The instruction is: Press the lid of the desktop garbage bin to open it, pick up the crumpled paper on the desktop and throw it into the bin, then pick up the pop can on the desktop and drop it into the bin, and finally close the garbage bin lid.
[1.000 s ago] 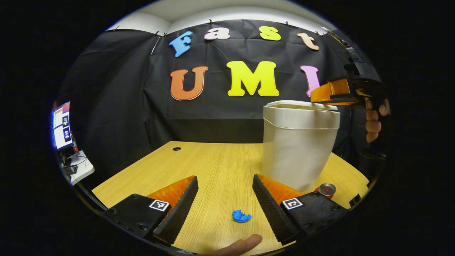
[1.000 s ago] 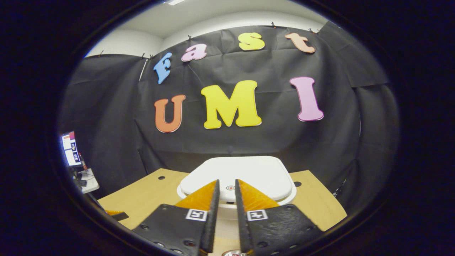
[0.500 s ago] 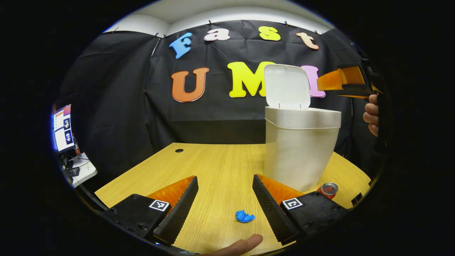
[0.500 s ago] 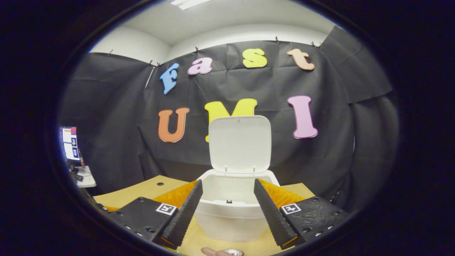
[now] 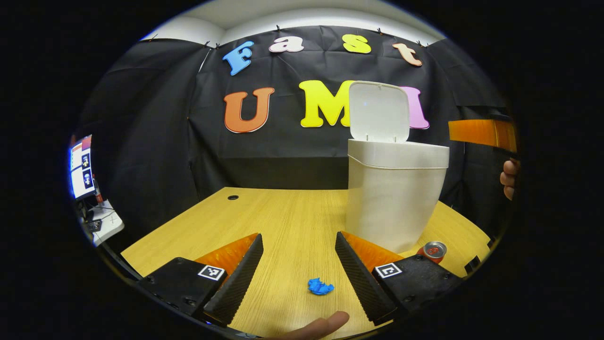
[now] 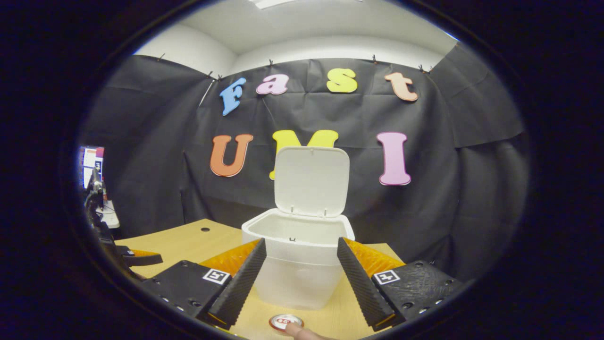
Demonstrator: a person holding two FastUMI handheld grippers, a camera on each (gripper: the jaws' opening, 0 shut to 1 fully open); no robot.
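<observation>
The wooden surface (image 5: 292,212) runs light and grainy, with a small dark round hole (image 5: 233,197) near its far left corner. Standing on it toward the right is the white garbage bin (image 5: 394,198), upright, lid (image 5: 379,112) swung up at the back. Just beside the bin's base on the right sits the pop can (image 5: 433,250), apparently upright, top facing up. Out in front, well apart from the bin, the blue crumpled paper (image 5: 320,286) lies alone on bare wood.
</observation>
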